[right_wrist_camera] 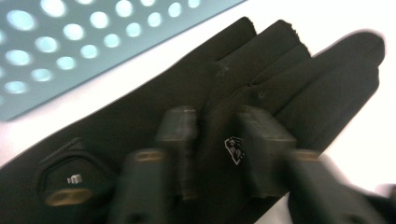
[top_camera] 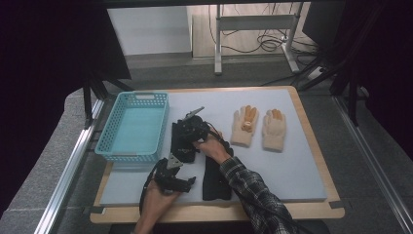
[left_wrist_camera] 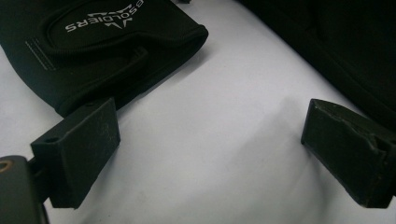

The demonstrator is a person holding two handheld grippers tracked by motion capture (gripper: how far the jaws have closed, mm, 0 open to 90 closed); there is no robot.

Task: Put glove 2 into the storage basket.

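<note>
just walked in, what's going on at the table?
A person works two handheld grippers on a pair of black gloves. The right gripper is down on the black glove beside the blue basket, jaws pinching a fold of its fabric. The left gripper hovers open over the mat near the second black glove's cuff, holding nothing. Two cream gloves lie untouched on the right.

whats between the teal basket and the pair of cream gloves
In the high view, a black glove lies between the teal basket and the cream gloves, with the right claw down on it; the rest is bare grey mat.
</note>
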